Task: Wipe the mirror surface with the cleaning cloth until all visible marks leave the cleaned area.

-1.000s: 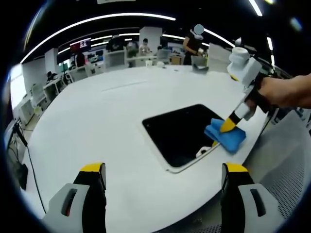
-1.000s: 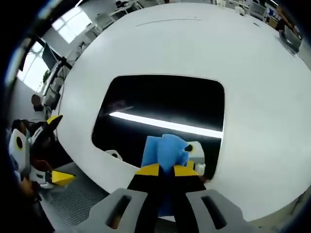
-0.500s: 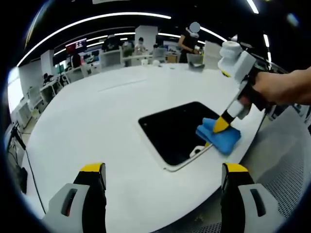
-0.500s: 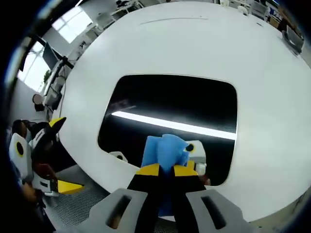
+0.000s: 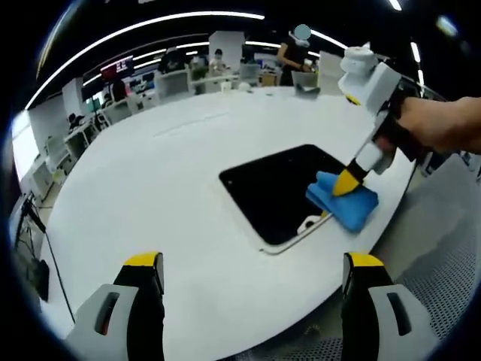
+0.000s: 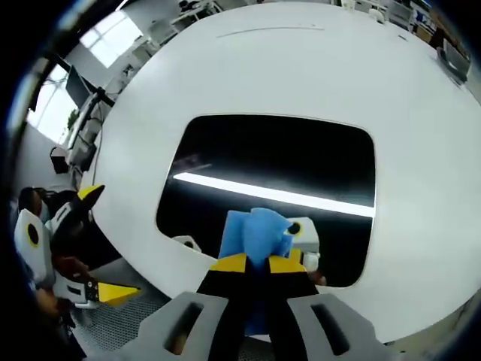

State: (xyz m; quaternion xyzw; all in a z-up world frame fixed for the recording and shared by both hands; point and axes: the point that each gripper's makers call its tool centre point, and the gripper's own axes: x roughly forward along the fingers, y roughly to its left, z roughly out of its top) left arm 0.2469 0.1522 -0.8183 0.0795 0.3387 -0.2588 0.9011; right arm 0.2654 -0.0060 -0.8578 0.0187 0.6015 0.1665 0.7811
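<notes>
- Left gripper view: the landmark is the dark, round-cornered rectangular mirror (image 5: 282,192) in its thin white frame, lying flat on the broad white round table (image 5: 150,195).
- The left gripper (image 5: 252,282) hangs over the table's near edge, on the near side of the mirror and well apart from it, its yellow-tipped jaws spread wide with nothing between them.
- At the mirror's near right corner, the right gripper (image 5: 347,184) slants down from a hand (image 5: 440,124) and pins the crumpled blue cleaning cloth (image 5: 342,201) against the glass and frame.
- Right gripper view: the right gripper's (image 6: 257,263) jaws are pressed together, pinching the blue cloth (image 6: 255,229) at the mirror's (image 6: 263,162) near edge.
- A bright strip of reflected ceiling light crosses the glass beyond the cloth; a faint smudge seems to sit toward the mirror's far left part.
- Judgement: wiping is under way and only a corner is covered. Next, push the cloth across the glass toward that smudge, keeping it pressed flat.
</notes>
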